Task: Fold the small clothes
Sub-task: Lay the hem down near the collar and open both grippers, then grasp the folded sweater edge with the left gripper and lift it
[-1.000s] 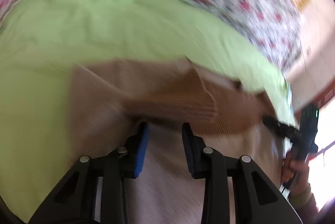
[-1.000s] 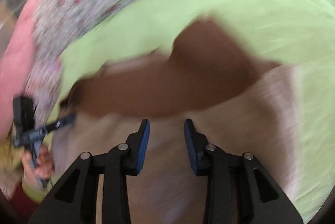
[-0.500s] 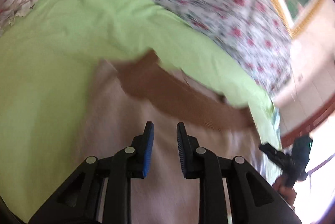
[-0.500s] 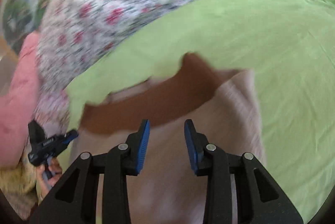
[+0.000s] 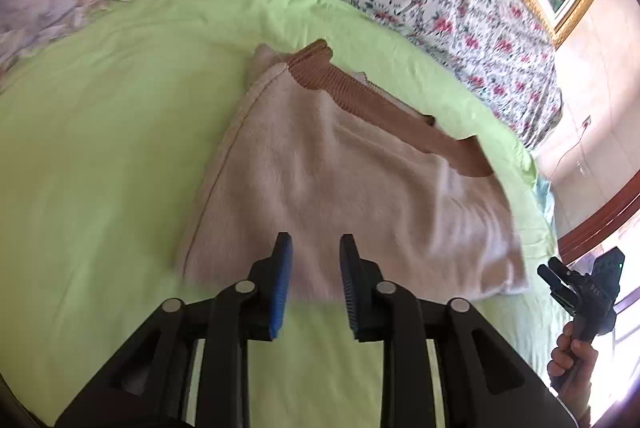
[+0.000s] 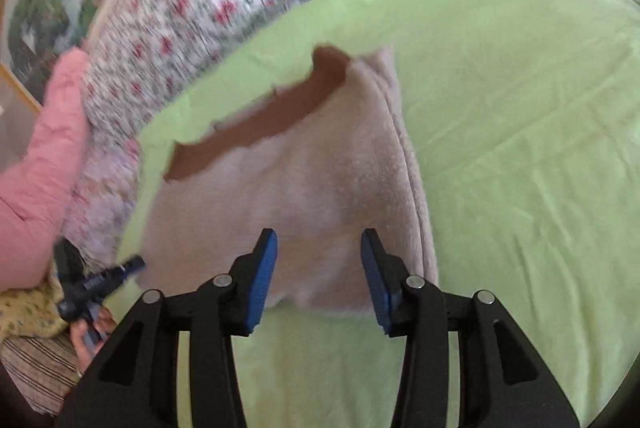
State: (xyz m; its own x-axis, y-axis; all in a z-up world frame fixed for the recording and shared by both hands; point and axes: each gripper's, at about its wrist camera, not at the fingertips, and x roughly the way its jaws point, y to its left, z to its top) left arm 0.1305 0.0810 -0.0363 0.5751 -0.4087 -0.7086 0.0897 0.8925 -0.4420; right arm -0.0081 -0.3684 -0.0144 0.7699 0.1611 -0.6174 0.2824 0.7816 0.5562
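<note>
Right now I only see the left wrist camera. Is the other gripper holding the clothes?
Observer: No. The right gripper is empty, with its jaws wide apart over the near edge of the garment.
Operator: Is there stuff on that side I can't see?
Observer: Yes. A pink quilt lies past the far-left edge of the green sheet in the right wrist view.
Operator: Any more clothes there?
Observer: A yellow patterned cloth lies below the quilt, close to the left gripper. I cannot tell what it is.
</note>
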